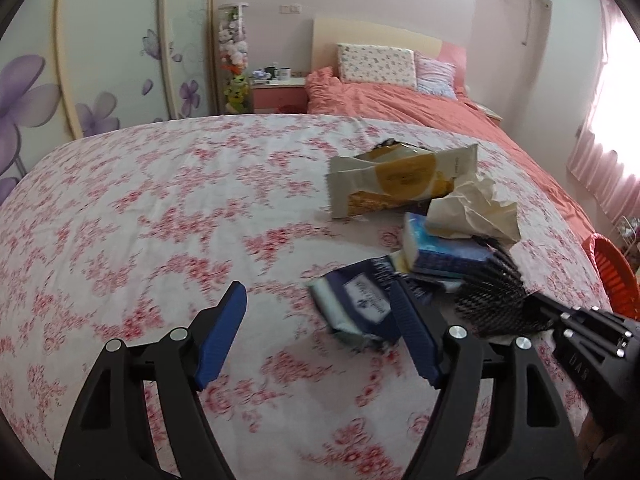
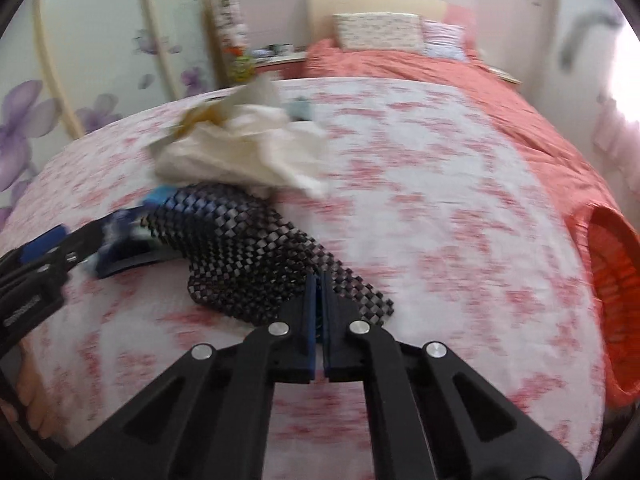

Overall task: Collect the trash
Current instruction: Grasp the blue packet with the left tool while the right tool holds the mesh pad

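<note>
A heap of trash lies on the floral bedsheet [image 1: 160, 220]: a yellow-and-white snack wrapper [image 1: 396, 184], a crumpled cream tissue [image 1: 472, 208], a blue tissue pack [image 1: 444, 252], a dark blue wrapper [image 1: 360, 308] and a black woven mesh piece [image 2: 248, 256]. My left gripper [image 1: 318, 296] is open just above the sheet, and the dark blue wrapper lies against its right finger. My right gripper [image 2: 318, 280] is shut on the near edge of the black mesh piece. In the left wrist view that gripper [image 1: 540, 316] comes in from the right, at the mesh [image 1: 492, 296].
An orange basket [image 2: 612, 280] stands off the bed's right side, also seen as the orange basket [image 1: 614, 276] in the left wrist view. Beyond the floral sheet lie a salmon duvet [image 1: 400, 100], pillows and a nightstand [image 1: 280, 92]. A flowered wardrobe fills the left.
</note>
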A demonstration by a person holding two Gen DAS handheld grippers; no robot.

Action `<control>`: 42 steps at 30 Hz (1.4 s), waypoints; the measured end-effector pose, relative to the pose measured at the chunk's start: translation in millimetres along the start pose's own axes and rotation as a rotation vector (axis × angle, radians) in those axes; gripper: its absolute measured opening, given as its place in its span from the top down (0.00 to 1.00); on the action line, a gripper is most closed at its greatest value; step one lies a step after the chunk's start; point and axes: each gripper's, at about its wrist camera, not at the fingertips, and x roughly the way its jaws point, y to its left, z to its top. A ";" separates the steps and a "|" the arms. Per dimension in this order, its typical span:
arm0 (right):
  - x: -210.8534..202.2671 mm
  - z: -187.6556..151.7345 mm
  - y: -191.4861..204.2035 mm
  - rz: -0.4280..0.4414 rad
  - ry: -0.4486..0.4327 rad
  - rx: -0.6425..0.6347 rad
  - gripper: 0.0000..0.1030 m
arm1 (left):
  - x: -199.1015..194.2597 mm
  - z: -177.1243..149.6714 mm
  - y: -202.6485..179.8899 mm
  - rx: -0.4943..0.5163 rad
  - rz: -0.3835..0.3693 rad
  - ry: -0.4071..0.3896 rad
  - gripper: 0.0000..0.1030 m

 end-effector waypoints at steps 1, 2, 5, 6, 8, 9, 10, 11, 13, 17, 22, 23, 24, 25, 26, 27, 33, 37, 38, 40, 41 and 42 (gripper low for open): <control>-0.1 0.8 -5.5 -0.019 -0.002 0.013 0.97 | 1.2 0.7 -2.2 0.005 0.001 0.003 0.29; -0.2 2.1 -14.6 -0.042 -0.004 0.036 0.97 | 2.6 1.1 -4.3 0.011 0.003 0.006 0.29; 0.0 5.1 -40.0 -0.143 -0.015 0.097 0.97 | 3.1 1.6 -8.2 0.024 0.001 0.008 0.28; 0.1 6.0 -48.0 -0.163 -0.015 0.122 0.97 | 3.6 1.9 -8.2 0.028 -0.003 0.007 0.29; -1.2 6.1 -63.9 -0.138 -0.009 0.175 0.96 | 2.1 1.3 -9.9 0.033 -0.019 0.004 0.28; -1.8 6.2 -66.8 -0.115 -0.009 0.182 0.94 | 1.7 0.6 -10.6 0.036 -0.026 0.005 0.28; -3.4 6.3 -67.5 -0.093 -0.009 0.179 0.91 | 1.4 -0.3 -11.3 0.039 -0.034 0.004 0.28; -4.2 6.9 -66.3 -0.085 -0.013 0.172 0.89 | 1.4 -0.7 -12.6 0.042 -0.040 0.003 0.28; -5.5 6.3 -60.5 -0.058 -0.015 0.150 0.71 | 2.1 -1.6 -15.3 0.049 -0.048 0.005 0.27; 0.2 7.8 -47.8 -0.030 0.001 0.124 0.64 | 3.5 -3.1 -22.3 0.068 -0.085 0.021 0.27; 5.2 6.1 -41.1 -0.039 0.007 0.106 0.61 | 6.9 -5.9 -34.0 0.107 -0.123 0.030 0.27; 5.1 5.7 -40.4 -0.040 0.006 0.103 0.61 | 7.6 -6.3 -36.6 0.115 -0.127 0.029 0.27; 5.2 5.5 -40.7 -0.039 0.007 0.102 0.60 | 8.4 -6.2 -38.8 0.122 -0.129 0.030 0.27; 5.4 5.0 -40.3 -0.037 0.007 0.105 0.60 | 10.0 -5.6 -41.5 0.131 -0.130 0.031 0.27; 5.5 4.4 -40.3 -0.034 0.007 0.107 0.60 | 11.9 -4.7 -44.1 0.137 -0.134 0.035 0.27; 5.6 3.6 -40.2 -0.031 0.007 0.109 0.60 | 12.9 -3.9 -45.1 0.140 -0.141 0.036 0.27; 5.2 3.3 -41.2 -0.013 0.010 0.107 0.56 | 19.4 -4.3 -54.0 0.159 -0.178 0.070 0.26; 5.0 4.7 -43.7 0.000 0.010 0.116 0.56 | 24.8 -3.3 -60.8 0.165 -0.175 0.090 0.27; 5.1 4.9 -44.4 0.002 0.010 0.118 0.56 | 25.7 -1.9 -61.4 0.159 -0.171 0.087 0.27; 5.1 5.2 -44.2 0.002 0.010 0.117 0.56 | 28.3 0.5 -61.1 0.143 -0.163 0.088 0.34; 5.3 5.2 -44.6 0.000 0.010 0.116 0.56 | 29.5 0.6 -60.6 0.137 -0.164 0.092 0.36; 5.2 5.1 -44.6 -0.002 0.010 0.115 0.56 | 30.7 0.9 -59.7 0.130 -0.162 0.097 0.42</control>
